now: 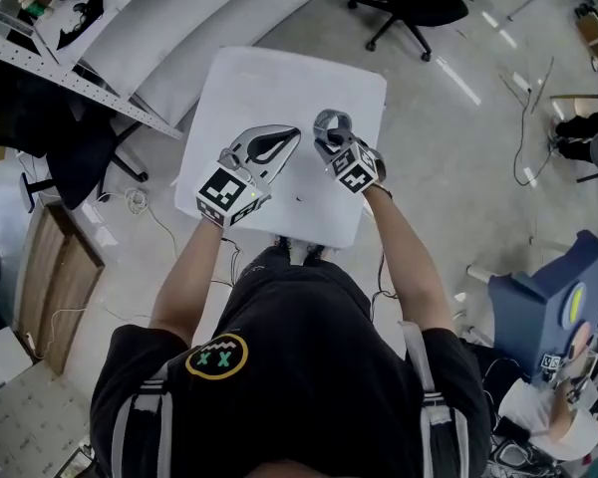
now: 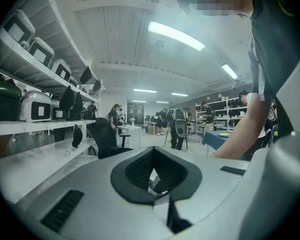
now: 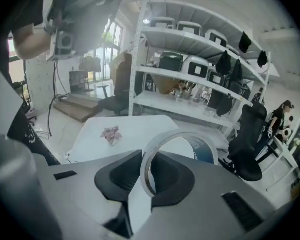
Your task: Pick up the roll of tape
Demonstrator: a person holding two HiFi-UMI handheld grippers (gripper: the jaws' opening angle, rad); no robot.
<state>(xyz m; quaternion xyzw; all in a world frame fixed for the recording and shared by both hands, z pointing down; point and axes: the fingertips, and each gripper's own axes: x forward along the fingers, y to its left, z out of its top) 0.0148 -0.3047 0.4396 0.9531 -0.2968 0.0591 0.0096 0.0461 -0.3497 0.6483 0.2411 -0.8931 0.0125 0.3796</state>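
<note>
**Roll of tape [image 3: 202,151] held clear of the table [image 1: 249,88]**
The right gripper's [image 1: 329,142] fingers pinch the roll's band, holding the ring on edge in the air above the white table. The left gripper [image 1: 289,137] hovers just beside it, fingers pressed together with nothing between them.

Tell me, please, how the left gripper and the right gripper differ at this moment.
The right gripper is clamped on the roll of tape; the left gripper has its jaws together on nothing. The right gripper tilts down toward the white table; the left gripper points about level across the room. Both hang above that table.
</note>
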